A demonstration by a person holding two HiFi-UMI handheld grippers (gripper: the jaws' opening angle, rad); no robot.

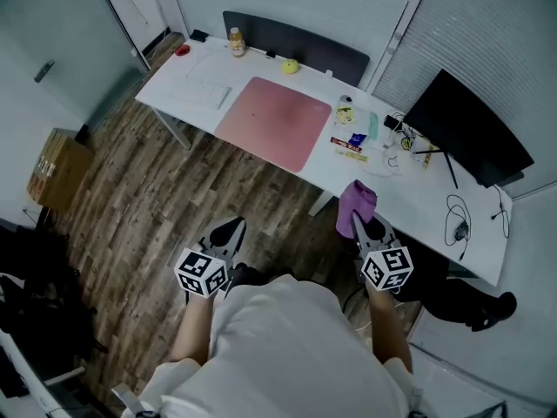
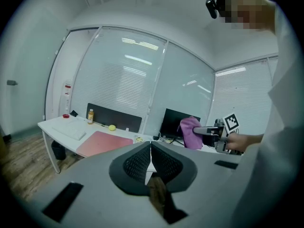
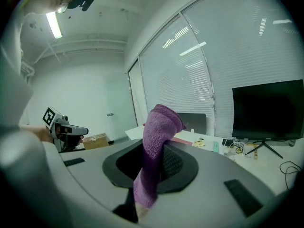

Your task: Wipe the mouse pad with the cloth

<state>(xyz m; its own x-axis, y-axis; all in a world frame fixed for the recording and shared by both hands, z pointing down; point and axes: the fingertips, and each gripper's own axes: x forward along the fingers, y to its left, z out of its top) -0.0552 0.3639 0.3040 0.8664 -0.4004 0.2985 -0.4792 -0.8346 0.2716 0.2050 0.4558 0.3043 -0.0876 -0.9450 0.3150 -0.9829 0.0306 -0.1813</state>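
Observation:
A pink mouse pad (image 1: 272, 120) lies flat on the white desk (image 1: 409, 200), also visible as the mouse pad (image 2: 102, 143) in the left gripper view. A purple cloth (image 1: 356, 205) is pinched in my right gripper (image 1: 363, 230), held in the air in front of the desk edge, away from the pad. In the right gripper view the cloth (image 3: 156, 148) stands up between the jaws. My left gripper (image 1: 228, 233) hovers over the wooden floor, jaws together with nothing between them. The left gripper view shows the right gripper (image 2: 209, 131) with the cloth (image 2: 190, 132).
On the desk are a white keyboard (image 1: 201, 91), an orange bottle (image 1: 236, 42), a yellow object (image 1: 290, 66), small items (image 1: 351, 138), cables (image 1: 459, 225) and a black monitor (image 1: 466, 129). A cardboard box (image 1: 57, 169) sits on the floor at left. A dark panel (image 1: 296, 45) backs the desk.

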